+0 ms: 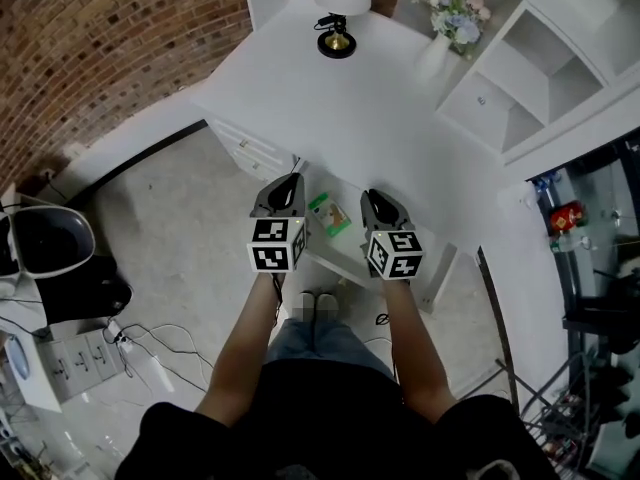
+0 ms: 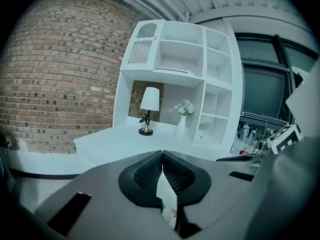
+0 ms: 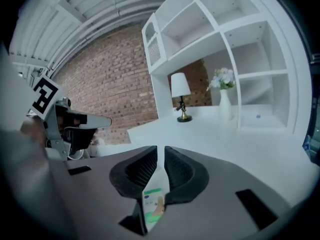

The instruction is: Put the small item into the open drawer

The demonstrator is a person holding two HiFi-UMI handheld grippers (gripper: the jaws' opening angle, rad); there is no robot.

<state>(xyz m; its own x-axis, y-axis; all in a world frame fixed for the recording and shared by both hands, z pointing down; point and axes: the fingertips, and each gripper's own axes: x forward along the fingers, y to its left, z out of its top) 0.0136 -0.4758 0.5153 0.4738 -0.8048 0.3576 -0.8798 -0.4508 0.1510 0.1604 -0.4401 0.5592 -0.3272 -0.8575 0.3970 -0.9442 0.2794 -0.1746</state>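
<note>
Between left gripper (image 1: pixel 295 180), right gripper (image 1: pixel 372 197): small item (image 1: pixel 329 215).

Head cam looks steeply down from over the person onto the white desk (image 1: pixel 380 118). Both gripper cams ride low, close behind own jaws, facing fwd — both share the lamp (image 2: pixel 149 100) & shelves (image 2: pixel 185 49).

Setting: a room furnished as a home study.
- White tabletop (image 1: pixel 380 118) with an open drawer (image 1: pixel 345 251).
- White shelf unit (image 1: pixel 540 68) with open compartments, standing on it.
- Table lamp (image 1: pixel 337 38) and a vase of flowers (image 1: pixel 445 28).
- Exposed brick wall (image 1: pixel 110 48) behind.
- Power strips (image 1: pixel 75 363) and loose cables (image 1: pixel 165 333) on the pale floor (image 1: pixel 180 218), more like a staged recording set than a lived-in home.
</note>
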